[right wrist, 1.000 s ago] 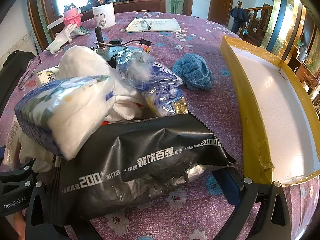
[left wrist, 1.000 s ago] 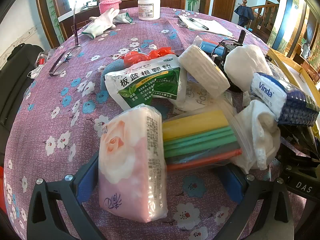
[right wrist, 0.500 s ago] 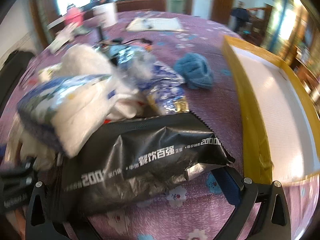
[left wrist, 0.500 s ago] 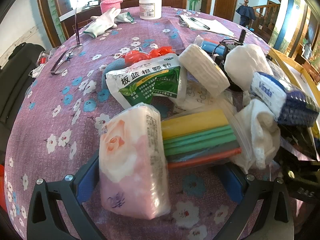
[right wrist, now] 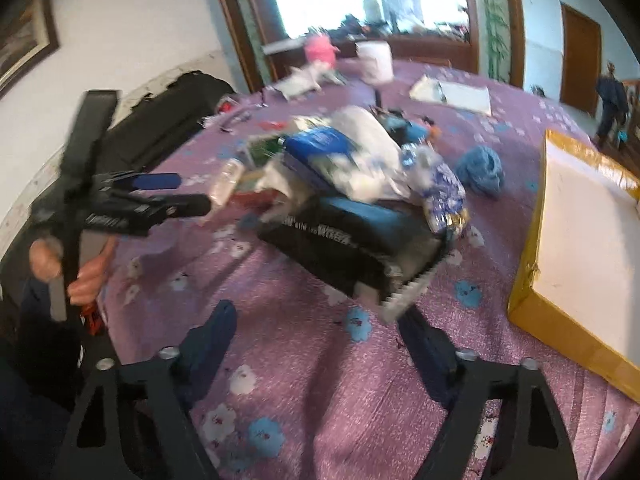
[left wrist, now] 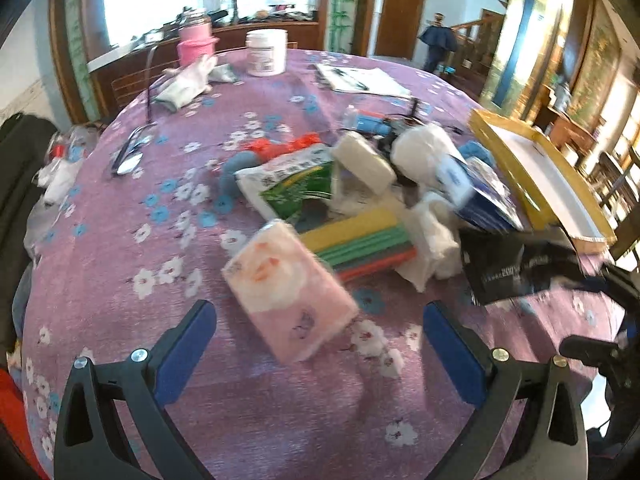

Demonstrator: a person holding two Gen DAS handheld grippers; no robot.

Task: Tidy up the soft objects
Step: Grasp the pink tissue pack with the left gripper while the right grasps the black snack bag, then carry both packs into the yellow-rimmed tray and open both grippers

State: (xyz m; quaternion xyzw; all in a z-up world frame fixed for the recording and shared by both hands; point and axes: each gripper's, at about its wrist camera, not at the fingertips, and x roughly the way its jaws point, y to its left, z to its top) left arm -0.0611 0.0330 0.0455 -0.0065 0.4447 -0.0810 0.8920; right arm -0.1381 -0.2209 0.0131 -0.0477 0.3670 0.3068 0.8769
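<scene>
Pink tissue pack lies free; right tongs closing, empty.

I read little here; motion blur smears most print. The black pouch near the table's right edge carries white print, of which I make out only "200". White lettering on the left gripper's body is illegible. Print on the other packets is illegible.
</scene>
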